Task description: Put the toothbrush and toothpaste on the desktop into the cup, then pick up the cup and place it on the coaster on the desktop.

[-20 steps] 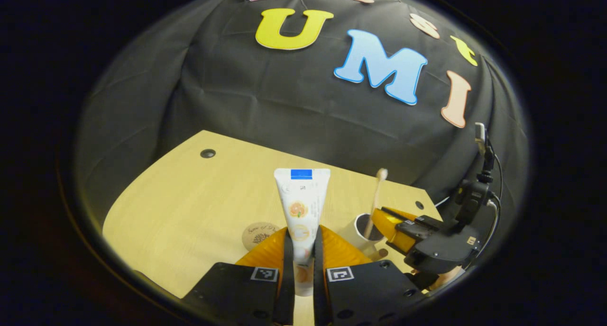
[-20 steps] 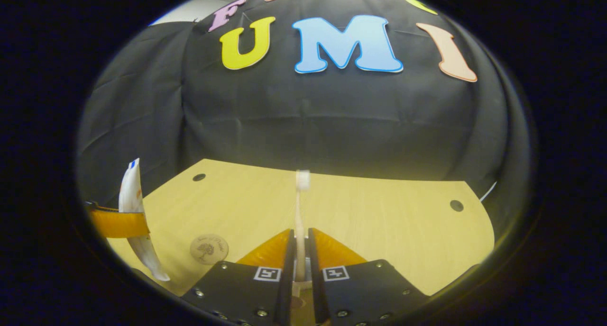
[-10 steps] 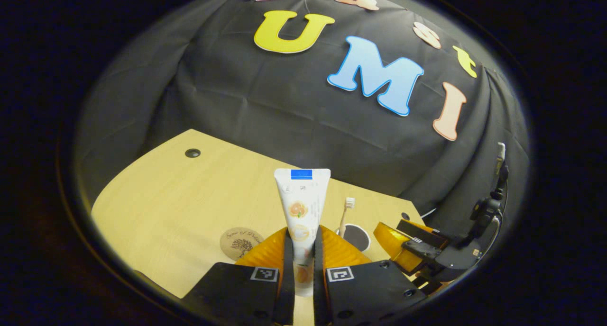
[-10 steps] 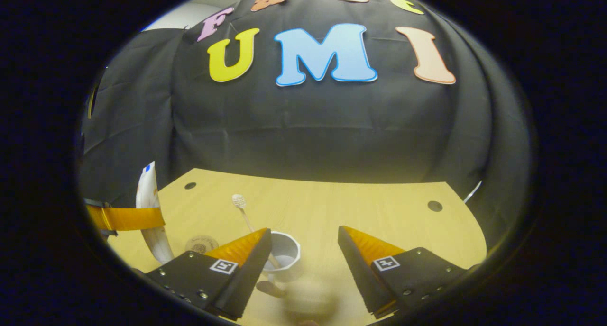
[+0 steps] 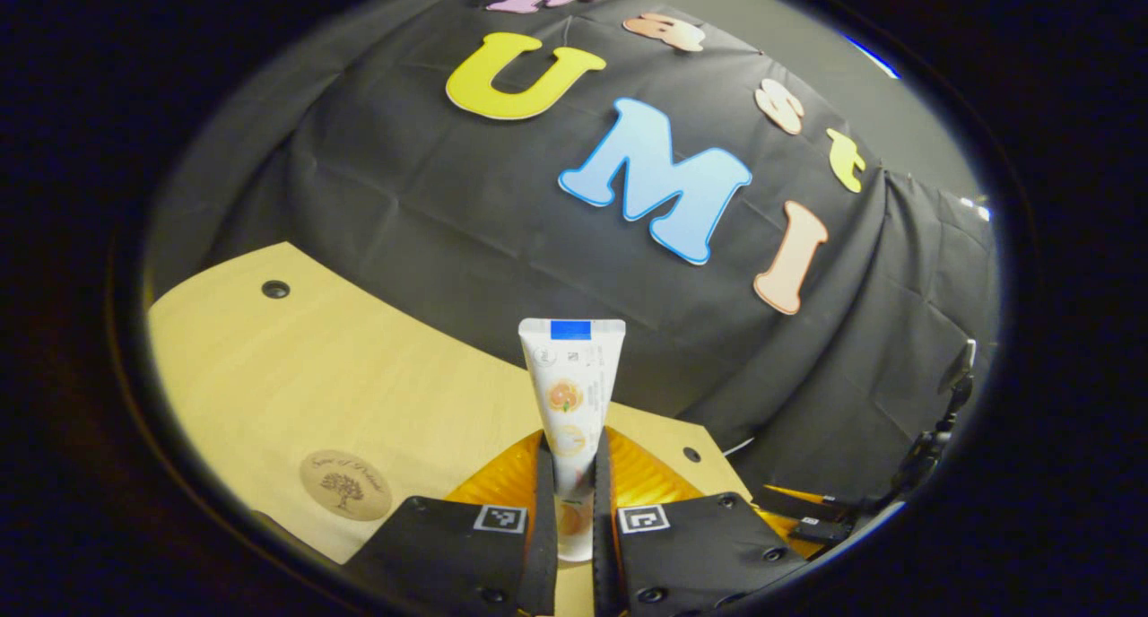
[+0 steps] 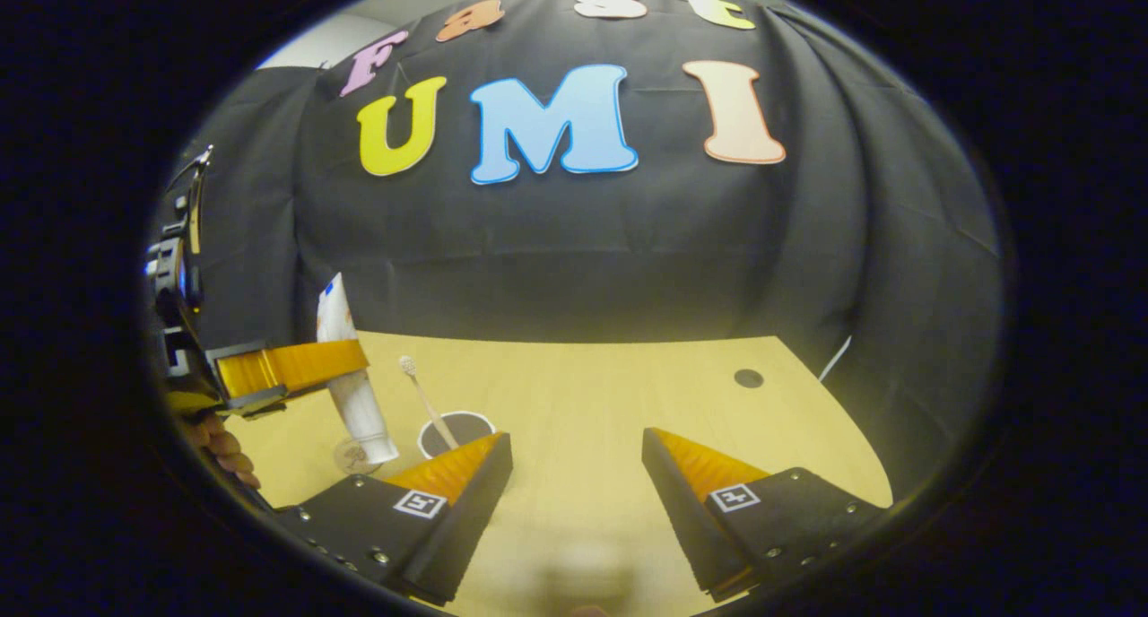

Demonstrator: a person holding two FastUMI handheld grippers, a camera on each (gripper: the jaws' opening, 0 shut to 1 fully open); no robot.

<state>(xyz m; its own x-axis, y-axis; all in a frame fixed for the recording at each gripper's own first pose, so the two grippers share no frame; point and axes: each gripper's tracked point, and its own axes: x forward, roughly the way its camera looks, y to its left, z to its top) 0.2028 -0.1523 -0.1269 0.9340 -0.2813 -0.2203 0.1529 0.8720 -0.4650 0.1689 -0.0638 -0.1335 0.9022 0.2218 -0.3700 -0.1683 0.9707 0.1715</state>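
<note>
Swinging left since a second ago: left gripper view now losing the cup behind its own fingers, coaster sliding toward lower left. Right hand-held gripper (image 6: 574,460), clamped on the toothbrush a second ago, now standing wide open and backing away, brush left behind in the cup.

Table (image 5: 296,366) carrying everything, pale wood, running under both views. Left hand-held gripper (image 5: 574,487) closing firmly on the toothpaste (image 5: 569,393), both fingers pressing the tube's lower part, cap end down, crimped end pointing up. Seen again in right gripper view: left hand-held gripper (image 6: 336,366) holding the toothpaste (image 6: 352,375) upright, cap end hanging just beside the cup (image 6: 456,430), over the coaster side, not yet over the mouth. Part of a hand (image 6: 220,447) showing under that gripper.

Right hand-held gripper holding nothing, fingers spread well apart, touching nothing.

Cup standing on the table, dark opening facing up. Toothbrush (image 6: 421,393) leaning inside it, head up and tilting toward the left gripper. Coaster (image 5: 345,484) lying flat, round, printed top, near the cup; partly hidden behind the tube in right gripper view (image 6: 350,457).

Judging step in hand: toothbrush done, toothpaste insertion underway. Next move calling for shifting the tube sideways over the cup mouth, lowering cap end in beside the brush, then releasing.
</note>
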